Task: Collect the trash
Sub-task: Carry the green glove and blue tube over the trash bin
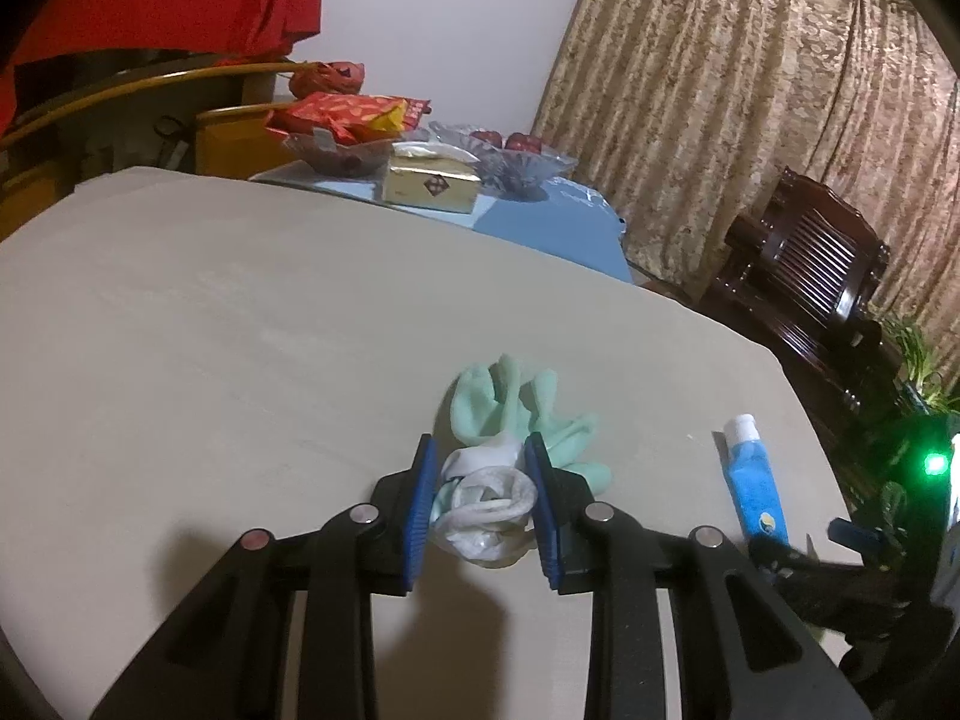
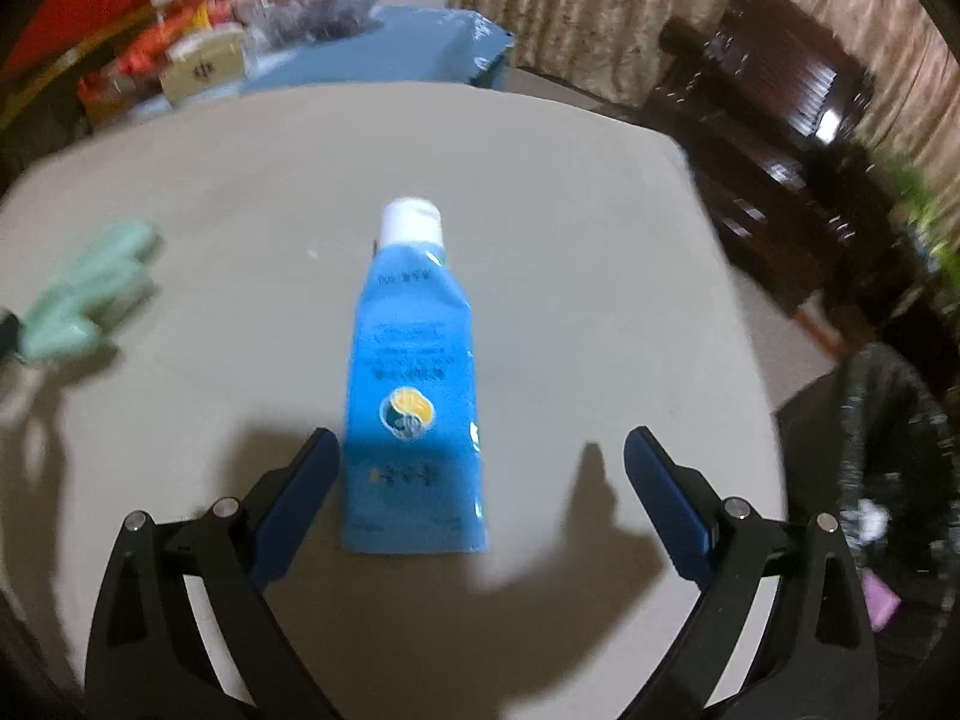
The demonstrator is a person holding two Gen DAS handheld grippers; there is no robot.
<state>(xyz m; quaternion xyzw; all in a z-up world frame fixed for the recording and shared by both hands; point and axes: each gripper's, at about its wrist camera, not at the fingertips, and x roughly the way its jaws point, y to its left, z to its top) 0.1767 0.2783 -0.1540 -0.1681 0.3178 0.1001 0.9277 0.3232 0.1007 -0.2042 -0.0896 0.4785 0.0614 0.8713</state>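
A mint-green rubber glove with a white cuff (image 1: 510, 420) lies crumpled on the beige table (image 1: 240, 330). My left gripper (image 1: 480, 468) is shut on the glove's white cuff, its blue pads pressing both sides. A blue tube with a white cap (image 2: 414, 384) lies flat on the table, cap pointing away. My right gripper (image 2: 480, 462) is open, its fingers on either side of the tube's flat end, just above the table. The tube (image 1: 753, 480) also shows in the left wrist view, to the right of the glove. The glove's fingers (image 2: 90, 294) show blurred at the left of the right wrist view.
A black trash bag (image 2: 888, 468) holding scraps stands off the table's right edge. A dark wooden chair (image 1: 804, 264) and curtains stand beyond. A blue-topped table (image 1: 540, 222) behind carries a tissue box (image 1: 432, 183), snack bags and glass bowls.
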